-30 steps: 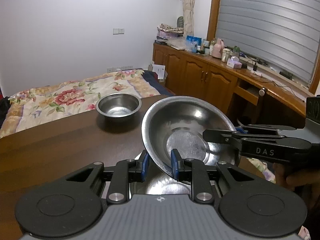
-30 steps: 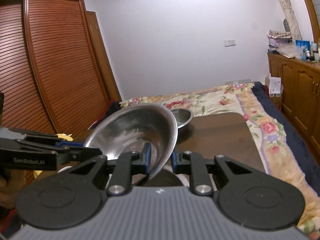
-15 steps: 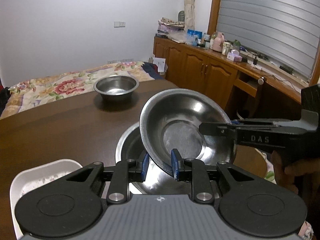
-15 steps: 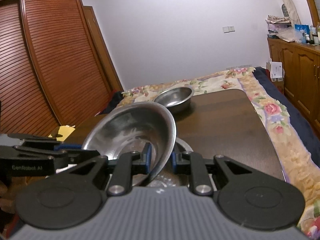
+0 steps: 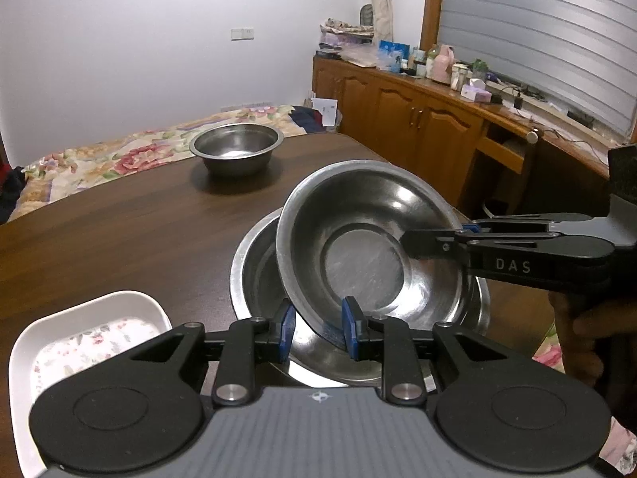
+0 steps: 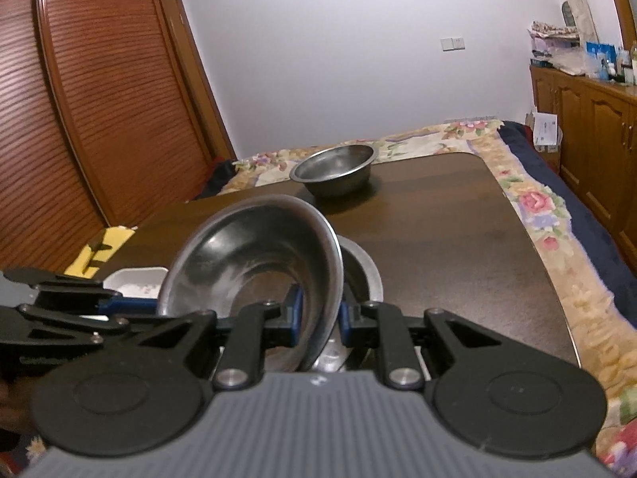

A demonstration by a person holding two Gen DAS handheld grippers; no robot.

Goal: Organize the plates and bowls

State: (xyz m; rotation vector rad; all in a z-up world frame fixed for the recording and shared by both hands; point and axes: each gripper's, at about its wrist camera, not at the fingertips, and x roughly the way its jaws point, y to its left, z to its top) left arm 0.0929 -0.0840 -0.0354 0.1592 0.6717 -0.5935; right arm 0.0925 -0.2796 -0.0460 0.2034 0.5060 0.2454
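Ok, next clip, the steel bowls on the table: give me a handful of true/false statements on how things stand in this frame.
1. Both grippers grip the rim of the same tilted steel bowl. True: left gripper, right gripper.
2. The held bowl hangs over a larger steel bowl. True.
3. The small steel bowl at the far end lies upside down. False: it stands upright, opening up.
4. The white dish is stacked inside the larger bowl. False: it sits apart on the wooden table.

Silver steel bowls point(image 5: 370, 247) sit on the dark brown surface point(image 5: 119, 231); lower left, a white dish point(image 5: 79, 342) carries a floral print.
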